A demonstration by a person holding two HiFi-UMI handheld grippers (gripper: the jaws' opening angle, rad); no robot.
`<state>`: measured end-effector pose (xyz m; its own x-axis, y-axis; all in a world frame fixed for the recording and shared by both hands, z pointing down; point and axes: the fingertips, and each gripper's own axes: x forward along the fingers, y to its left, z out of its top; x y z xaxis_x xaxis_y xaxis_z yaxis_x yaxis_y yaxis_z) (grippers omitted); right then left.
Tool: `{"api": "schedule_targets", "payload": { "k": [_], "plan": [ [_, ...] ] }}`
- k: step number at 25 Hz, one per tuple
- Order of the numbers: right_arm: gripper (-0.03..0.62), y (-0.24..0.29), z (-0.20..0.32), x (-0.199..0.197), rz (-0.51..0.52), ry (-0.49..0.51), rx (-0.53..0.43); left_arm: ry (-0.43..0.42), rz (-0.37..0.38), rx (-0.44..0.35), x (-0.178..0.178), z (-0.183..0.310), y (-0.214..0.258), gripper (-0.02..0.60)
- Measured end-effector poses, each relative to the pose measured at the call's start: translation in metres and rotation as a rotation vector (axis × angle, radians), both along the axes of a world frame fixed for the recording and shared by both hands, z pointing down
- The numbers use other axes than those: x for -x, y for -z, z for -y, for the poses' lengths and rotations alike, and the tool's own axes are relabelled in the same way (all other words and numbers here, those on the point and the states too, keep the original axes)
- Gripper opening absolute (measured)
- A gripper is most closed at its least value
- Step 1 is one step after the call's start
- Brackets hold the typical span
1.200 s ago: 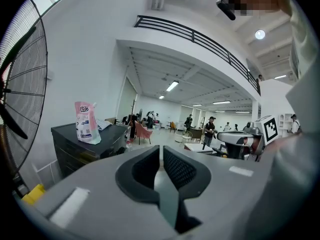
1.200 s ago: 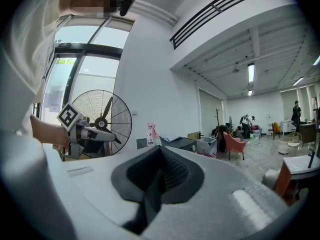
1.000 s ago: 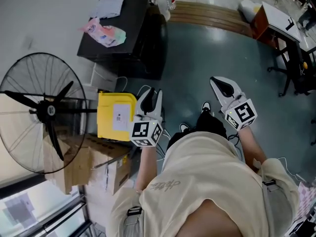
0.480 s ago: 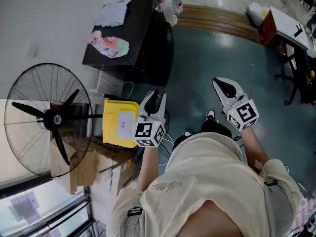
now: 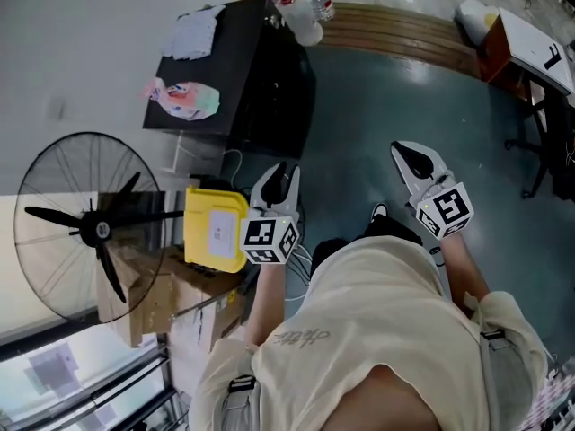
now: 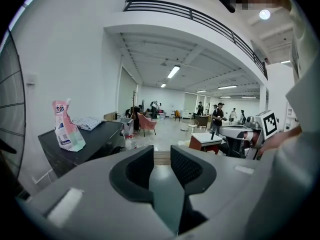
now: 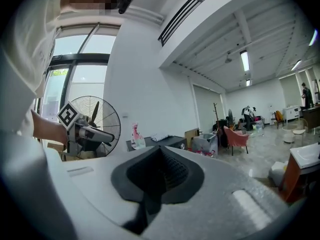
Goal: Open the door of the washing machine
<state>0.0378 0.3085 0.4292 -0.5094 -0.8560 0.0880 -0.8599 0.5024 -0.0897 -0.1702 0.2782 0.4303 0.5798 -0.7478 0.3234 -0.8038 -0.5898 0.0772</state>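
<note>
Head view: black cabinet stands far left by the wall; whether it is the washing machine, I cannot tell.
Pouch lies on top; nearer, left gripper spread, empty, jaws just closing slightly; right gripper clenched, empty.

Standing fan at left, beside yellow bin. Cardboard boxes beside fan. Pink pouch near grey cloth. Clear bottles by curved wooden step. White desk top right.
</note>
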Motion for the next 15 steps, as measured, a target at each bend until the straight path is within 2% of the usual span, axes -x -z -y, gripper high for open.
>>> {"api": "schedule_targets", "payload": {
  "k": [6, 15],
  "plan": [
    [0.002, -0.016, 0.015, -0.031, -0.002, 0.035, 0.036, 0.053, -0.062, 0.022, -0.029, 0.017, 0.005, 0.123],
    [0.002, -0.045, 0.044, -0.019, 0.045, 0.061, 0.114, 0.084, -0.024, 0.068, -0.02, 0.052, -0.011, 0.121]
  ]
}}
